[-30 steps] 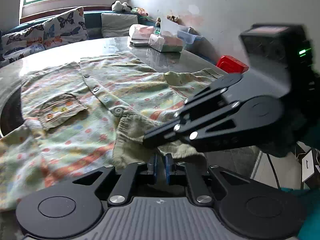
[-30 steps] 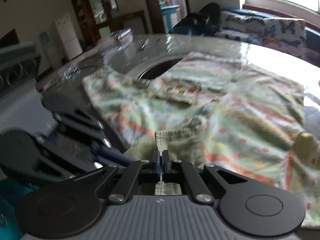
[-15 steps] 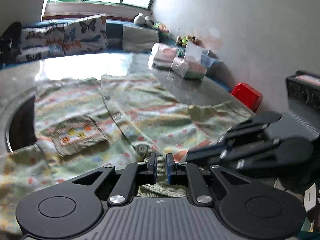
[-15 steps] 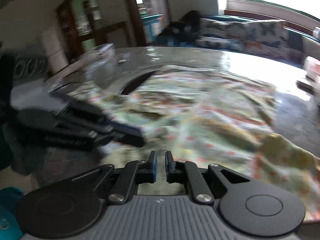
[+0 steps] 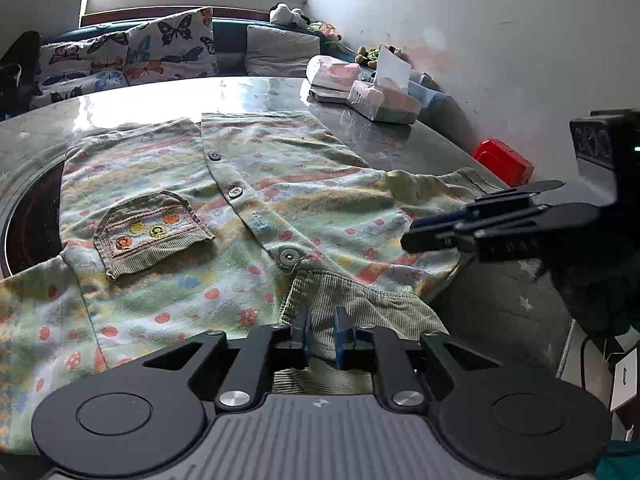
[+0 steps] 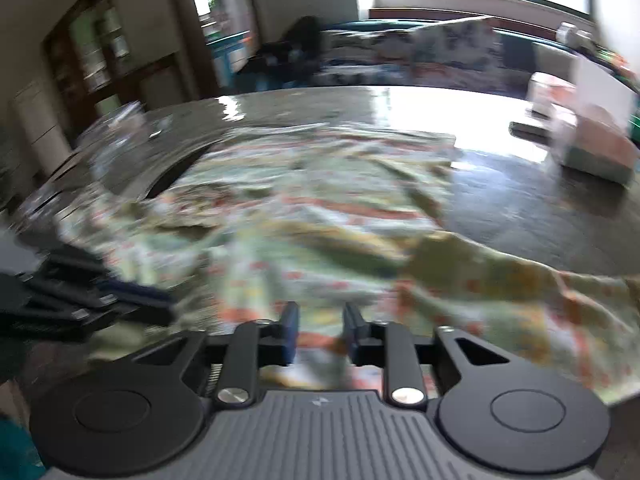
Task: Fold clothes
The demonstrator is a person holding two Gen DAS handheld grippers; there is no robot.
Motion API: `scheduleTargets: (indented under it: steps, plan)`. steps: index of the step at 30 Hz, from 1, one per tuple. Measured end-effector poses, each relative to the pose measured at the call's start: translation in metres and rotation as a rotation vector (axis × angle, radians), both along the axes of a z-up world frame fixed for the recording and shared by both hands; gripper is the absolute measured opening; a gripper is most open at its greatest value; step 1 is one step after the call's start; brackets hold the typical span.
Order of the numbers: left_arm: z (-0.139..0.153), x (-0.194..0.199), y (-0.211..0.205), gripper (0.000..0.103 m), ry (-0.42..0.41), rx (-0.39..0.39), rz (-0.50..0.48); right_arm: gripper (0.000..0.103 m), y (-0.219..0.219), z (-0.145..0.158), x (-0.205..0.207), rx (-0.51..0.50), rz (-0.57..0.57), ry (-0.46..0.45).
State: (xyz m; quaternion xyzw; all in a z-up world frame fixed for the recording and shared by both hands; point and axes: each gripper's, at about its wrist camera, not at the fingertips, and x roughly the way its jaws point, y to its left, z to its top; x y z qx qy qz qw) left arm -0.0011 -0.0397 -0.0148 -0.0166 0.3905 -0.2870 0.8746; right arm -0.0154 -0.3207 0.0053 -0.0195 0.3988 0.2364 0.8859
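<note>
A child's patterned button shirt (image 5: 280,200) lies spread flat on the dark round table (image 5: 400,140), with a corduroy pocket (image 5: 152,232) and a corduroy collar (image 5: 352,304) at the near edge. My left gripper (image 5: 320,332) is slightly open, its fingertips straddling the collar without pinching it. My right gripper (image 6: 318,332) is open and empty above the shirt (image 6: 320,216), in a blurred view. It shows from the side in the left wrist view (image 5: 416,236), over the shirt's right sleeve (image 5: 440,192).
Tissue packs and a box (image 5: 380,96) stand at the table's far right. A red box (image 5: 504,160) lies beyond the right edge by the wall. A cushioned bench (image 5: 140,52) runs under the window. The table has a dark central ring (image 5: 28,224) at left.
Both grippers were shut on the collar and have let it go. The right gripper has moved away to the right over the sleeve; the left has opened slightly and stays at the collar.
</note>
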Motion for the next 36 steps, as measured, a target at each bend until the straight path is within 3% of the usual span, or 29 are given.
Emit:
scheduleTargets:
  steps: [5, 7, 16, 22, 29, 36]
  plan:
    - [0.005, -0.005, -0.005, 0.043, -0.022, 0.003, -0.015, 0.042, -0.035, -0.005, 0.000, 0.028, -0.120, -0.004]
    - [0.008, -0.005, -0.007, 0.047, -0.033, 0.005, -0.011, 0.043, -0.052, -0.004, 0.000, 0.041, -0.180, -0.021]
    - [0.009, -0.004, -0.011, 0.048, -0.030, 0.015, -0.001, 0.043, -0.135, -0.016, 0.006, 0.069, -0.474, -0.061]
    - [0.009, -0.003, -0.013, 0.048, -0.024, 0.018, 0.006, 0.043, -0.167, -0.019, 0.005, -0.011, -0.617, -0.099]
    - [0.016, -0.002, -0.017, 0.050, -0.039, 0.025, 0.001, 0.046, -0.189, -0.018, -0.006, -0.039, -0.735, -0.162]
    - [0.017, 0.000, -0.021, 0.060, -0.043, 0.031, 0.015, 0.047, -0.191, -0.024, -0.003, -0.061, -0.734, -0.145]
